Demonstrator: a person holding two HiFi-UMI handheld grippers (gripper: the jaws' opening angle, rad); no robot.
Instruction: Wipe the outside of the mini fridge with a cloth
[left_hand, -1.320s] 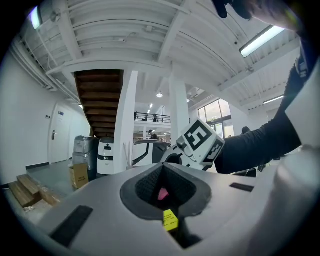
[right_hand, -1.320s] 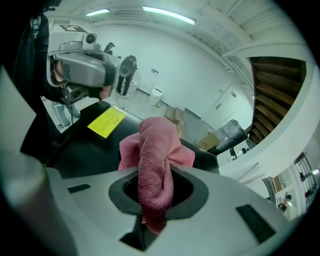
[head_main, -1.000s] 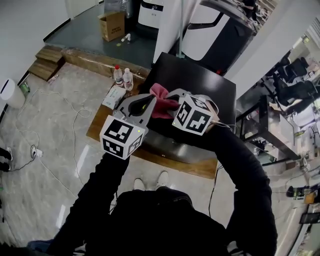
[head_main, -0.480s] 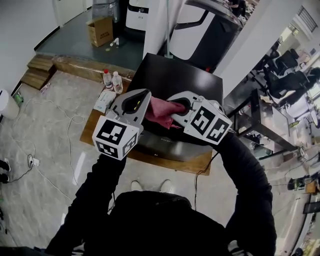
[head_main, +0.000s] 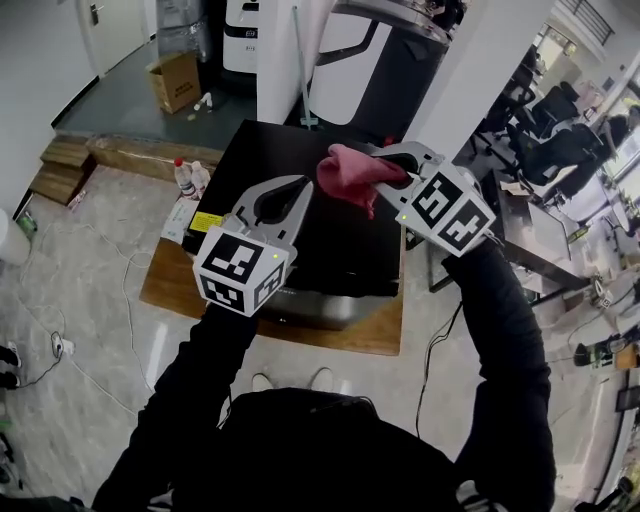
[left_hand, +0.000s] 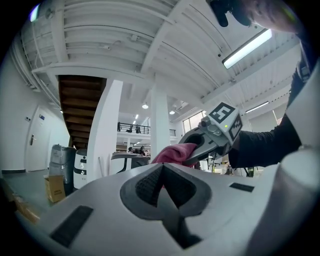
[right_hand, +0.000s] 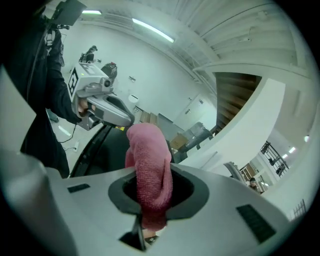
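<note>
Cloth pinched in right tongs above fridge.

Glossy marble floor, white pillar, wooden staircase, ceiling strip lights

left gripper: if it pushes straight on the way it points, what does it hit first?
Most likely the pink cloth, clamped in the right gripper, just ahead of the left gripper, whose jaws are shut. Depth is unclear, so it might pass beside it.
</note>
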